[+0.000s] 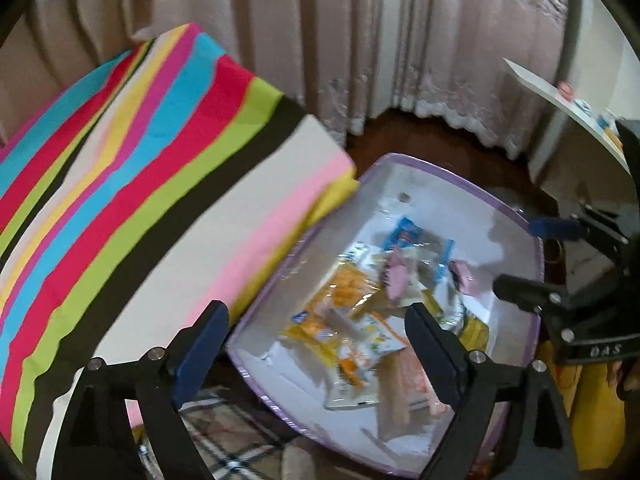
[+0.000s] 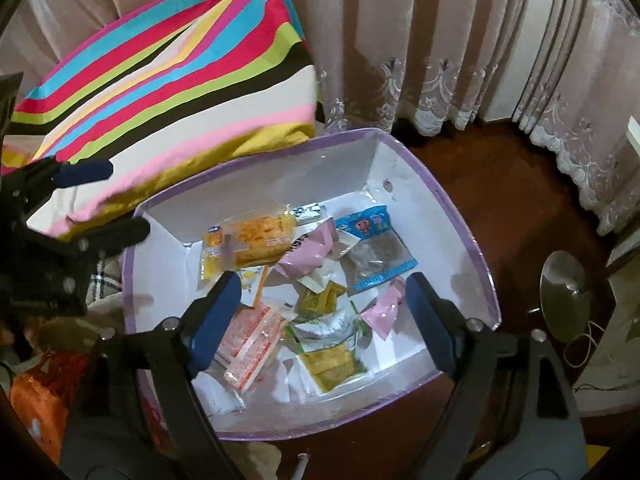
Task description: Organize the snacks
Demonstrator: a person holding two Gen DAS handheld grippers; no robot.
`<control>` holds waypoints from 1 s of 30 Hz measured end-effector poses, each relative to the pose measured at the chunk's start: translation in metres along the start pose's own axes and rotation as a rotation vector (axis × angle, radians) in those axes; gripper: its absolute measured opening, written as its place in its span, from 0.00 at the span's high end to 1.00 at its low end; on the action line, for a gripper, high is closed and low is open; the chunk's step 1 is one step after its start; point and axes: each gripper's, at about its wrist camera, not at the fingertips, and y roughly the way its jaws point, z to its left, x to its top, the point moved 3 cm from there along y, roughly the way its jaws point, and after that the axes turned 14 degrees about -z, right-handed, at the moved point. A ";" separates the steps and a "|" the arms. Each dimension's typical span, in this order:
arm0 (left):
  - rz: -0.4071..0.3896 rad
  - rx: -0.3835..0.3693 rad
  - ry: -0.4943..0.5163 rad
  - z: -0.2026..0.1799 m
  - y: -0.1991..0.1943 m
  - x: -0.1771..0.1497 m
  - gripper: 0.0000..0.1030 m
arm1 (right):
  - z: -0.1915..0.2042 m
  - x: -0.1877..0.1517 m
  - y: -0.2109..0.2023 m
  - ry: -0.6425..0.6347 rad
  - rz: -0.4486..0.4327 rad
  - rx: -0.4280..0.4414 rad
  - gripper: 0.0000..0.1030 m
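Both grippers hang open over the box of snacks.

The left gripper and right gripper have their jaws spread wide with nothing between them, above the purple-edged box. Inside lie the snack packets, heaped and overlapping, labels too blurred to read. A striped cushion leans against the box's far-left edge.
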 end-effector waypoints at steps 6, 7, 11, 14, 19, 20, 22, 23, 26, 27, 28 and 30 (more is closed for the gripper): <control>0.005 -0.058 -0.006 -0.004 -0.006 0.002 0.00 | 0.009 -0.009 0.001 0.024 0.065 0.010 0.14; -0.032 -0.067 0.014 -0.008 -0.016 0.006 0.00 | 0.009 -0.012 -0.001 0.030 0.083 0.015 0.14; -0.217 -0.112 0.029 -0.013 -0.064 0.021 0.00 | 0.009 -0.023 -0.021 0.066 0.114 -0.012 0.14; -0.176 -0.181 -0.001 -0.015 -0.067 0.022 0.00 | 0.012 -0.028 -0.030 0.047 0.111 -0.059 0.11; 0.137 -0.130 0.032 -0.022 -0.005 -0.007 0.00 | 0.007 -0.038 -0.018 0.077 0.161 -0.090 0.11; 0.160 -0.095 0.054 -0.021 0.001 -0.011 0.00 | 0.008 -0.040 -0.016 0.078 0.166 -0.084 0.11; 0.236 -0.058 0.074 -0.020 0.015 -0.021 0.00 | 0.009 -0.042 -0.014 0.074 0.168 -0.086 0.11; 0.255 -0.070 0.060 -0.018 0.019 -0.024 0.00 | 0.007 -0.043 -0.012 0.076 0.174 -0.091 0.11; 0.269 -0.074 0.045 -0.016 0.022 -0.028 0.00 | 0.008 -0.047 -0.009 0.105 0.186 -0.086 0.11; 0.270 -0.073 0.045 -0.015 0.023 -0.028 0.00 | 0.008 -0.049 -0.008 0.114 0.188 -0.084 0.11; 0.272 -0.075 0.046 -0.015 0.023 -0.027 0.00 | 0.008 -0.049 -0.007 0.118 0.190 -0.080 0.11; 0.275 -0.071 0.050 -0.017 0.023 -0.028 0.00 | 0.009 -0.050 -0.006 0.124 0.190 -0.075 0.11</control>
